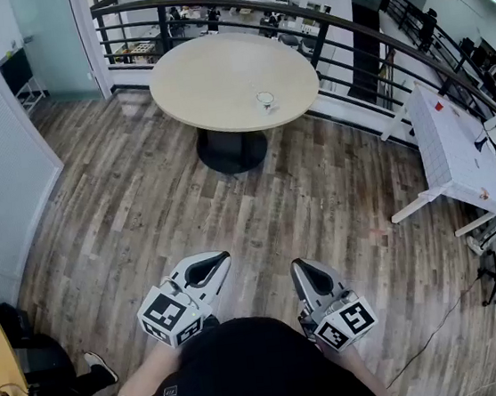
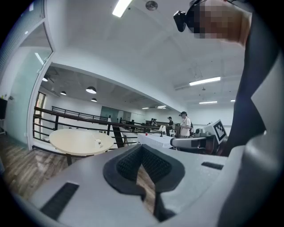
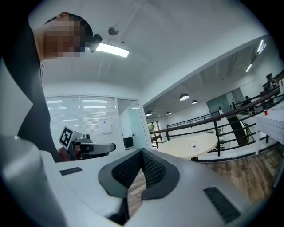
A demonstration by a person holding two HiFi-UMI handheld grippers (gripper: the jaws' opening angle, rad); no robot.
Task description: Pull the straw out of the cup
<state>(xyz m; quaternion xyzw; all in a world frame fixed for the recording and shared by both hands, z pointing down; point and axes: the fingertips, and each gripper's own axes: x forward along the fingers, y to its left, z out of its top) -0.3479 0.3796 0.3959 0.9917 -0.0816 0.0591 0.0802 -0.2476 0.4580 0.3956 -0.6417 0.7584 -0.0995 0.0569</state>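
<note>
Now two grippers are held low and close to the person's body, at the six o'clock edge of the head view. The left gripper [image 1: 210,265] has its two jaws closed together, with nothing between them. The right gripper [image 1: 303,274] is closed and empty in the same way. Each gripper carries one marker cube [image 1: 168,317], so there are two in all.

Both grippers point across the wooden floor [image 1: 141,206] toward one round table [image 1: 216,80], which stands well apart at twelve o'clock. On this table is one small cup [image 1: 264,98], near the table's four o'clock edge, far from both grippers. The straw is too small to make out.

One white rectangular table [image 1: 457,149] stands at about two o'clock. It is beside one dark curved railing [image 1: 371,29] that runs behind the round table.
</note>
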